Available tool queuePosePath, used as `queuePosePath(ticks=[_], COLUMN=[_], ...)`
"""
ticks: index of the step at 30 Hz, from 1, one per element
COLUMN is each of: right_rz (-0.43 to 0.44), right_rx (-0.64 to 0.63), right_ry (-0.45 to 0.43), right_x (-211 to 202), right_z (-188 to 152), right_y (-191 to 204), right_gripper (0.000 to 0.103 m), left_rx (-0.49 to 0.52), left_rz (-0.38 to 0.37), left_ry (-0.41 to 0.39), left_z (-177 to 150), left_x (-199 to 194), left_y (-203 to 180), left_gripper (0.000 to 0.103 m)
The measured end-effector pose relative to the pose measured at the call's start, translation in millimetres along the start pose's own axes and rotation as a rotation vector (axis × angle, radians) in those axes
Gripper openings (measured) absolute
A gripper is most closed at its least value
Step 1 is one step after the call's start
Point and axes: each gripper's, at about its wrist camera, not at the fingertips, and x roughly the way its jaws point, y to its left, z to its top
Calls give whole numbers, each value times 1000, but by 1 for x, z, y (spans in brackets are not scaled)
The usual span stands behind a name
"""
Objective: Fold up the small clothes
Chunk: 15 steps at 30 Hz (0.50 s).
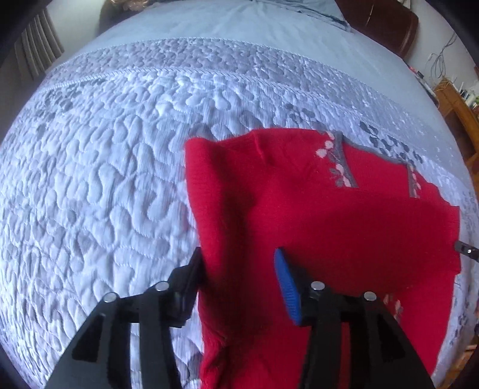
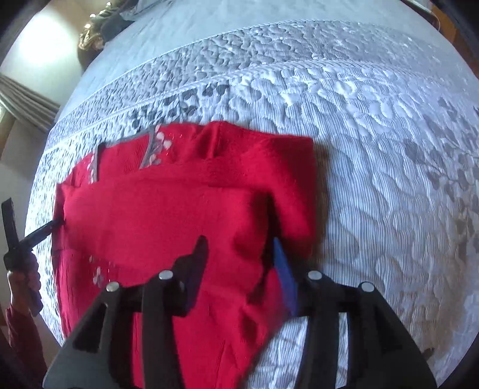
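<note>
A red knitted garment (image 1: 314, 215) with grey and pink flower trim lies partly folded on the quilted bedspread (image 1: 104, 179). My left gripper (image 1: 236, 260) is open, with its jaws apart over the garment's left edge. The garment also shows in the right wrist view (image 2: 167, 218), with a folded layer on top. My right gripper (image 2: 239, 248) is open, its jaws straddling the garment's right part. The left gripper's tip (image 2: 45, 230) shows at the garment's left edge in the right wrist view. The right gripper's tip (image 1: 464, 249) shows at the garment's right edge in the left wrist view.
The grey-white quilt covers a bed (image 2: 389, 149). A brown headboard (image 1: 386, 24) and wooden furniture with cables (image 1: 458, 101) stand at the far right. Curtains (image 1: 36, 51) hang at the left. A dark bundle (image 2: 101, 27) lies at the bed's far left.
</note>
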Motion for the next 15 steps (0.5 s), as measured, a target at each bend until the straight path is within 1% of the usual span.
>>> queuePosePath(ticks=[1,2,3,4,5,6,8,10,12,13,14,15], right_rz=[15,33,38,22,8,23,26,9,5,12,11,20], right_rx=[1,6,9,6,6,25,61,56,55,58,62,55], right_ry=[11,24,41,48,51,53,55,55,36,27,22,13], right_x=[1,3,6,10,12,13,17,22,17,12,6,-3], right_z=[-3,-7,-10,-11,-13,-15,-18,-20,-22,-26,-31,-41], right_y=[-1,-2,-4,-1,-1,-4,-10,-9,-7,-8,-8,-9], right_gripper=[42,32,25,12,11,10,6,6,8,14,22,27], left_rx=[-7,-9,-4,7,12,4,-8,-19,1,0,-11,-19], left_rz=[-17,-24,-16,5,24,30,26,19,24,16,1,-12], left_ry=[12,21,26,21,16,13,18,26,31,37,49,57], left_z=[-7,-12,-17,-21,-23,-24,-22,-22,-22,-24,-29,-35], left_x=[-1,0,2,5,6,6,11,14,8,4,-2,-7], left_y=[1,0,-1,-3,-4,-4,-1,1,0,0,3,6], left_gripper=[51,50,49,46,41,39,39,39,41,43,44,49])
